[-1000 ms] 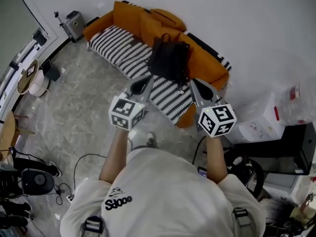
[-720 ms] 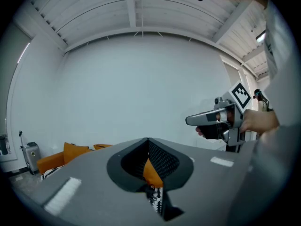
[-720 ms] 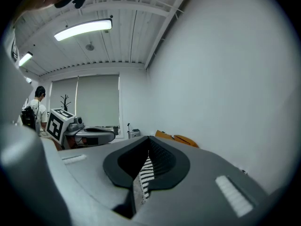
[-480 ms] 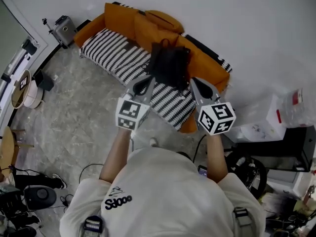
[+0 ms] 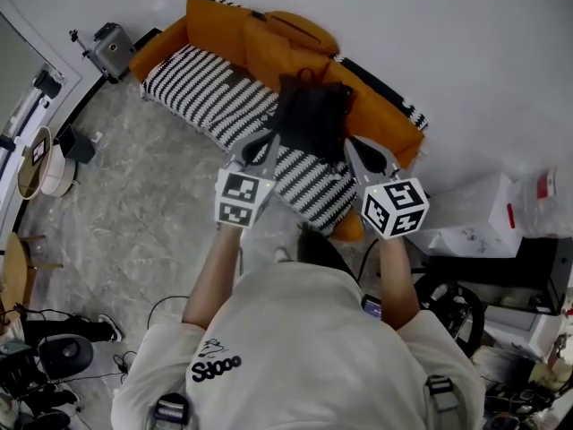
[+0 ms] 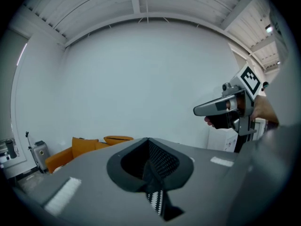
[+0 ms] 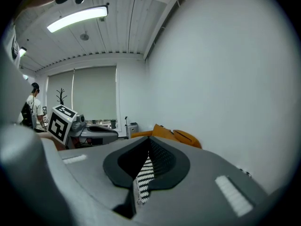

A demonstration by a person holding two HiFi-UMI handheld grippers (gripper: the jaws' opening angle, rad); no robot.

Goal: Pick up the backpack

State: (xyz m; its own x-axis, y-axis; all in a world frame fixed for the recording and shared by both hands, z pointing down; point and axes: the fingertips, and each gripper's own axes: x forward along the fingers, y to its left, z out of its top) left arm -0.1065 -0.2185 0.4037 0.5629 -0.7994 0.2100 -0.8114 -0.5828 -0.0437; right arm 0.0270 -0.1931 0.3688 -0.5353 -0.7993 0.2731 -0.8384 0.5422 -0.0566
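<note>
A black backpack (image 5: 309, 119) leans upright against the back cushions of an orange sofa (image 5: 269, 47) with a black-and-white striped seat. My left gripper (image 5: 269, 140) is held out in front of me, shut and empty, its tip just short of the backpack's lower left side. Level with it, my right gripper (image 5: 352, 144) is also shut and empty, its tip by the backpack's lower right edge. In both gripper views the closed jaws hide the backpack; only the sofa's orange cushions (image 6: 94, 145) (image 7: 171, 134) show past them.
A white box (image 5: 474, 218) and a plastic bag (image 5: 542, 191) sit right of the sofa, beside a black desk (image 5: 528, 271). A grey case (image 5: 107, 47) stands at the sofa's left end. Cables and gear lie on the marble floor (image 5: 134, 213). A person (image 7: 33, 109) stands far off.
Both grippers have moved forward toward the sofa, and their tips now lie at the backpack's lower edge. Both have stayed shut.
</note>
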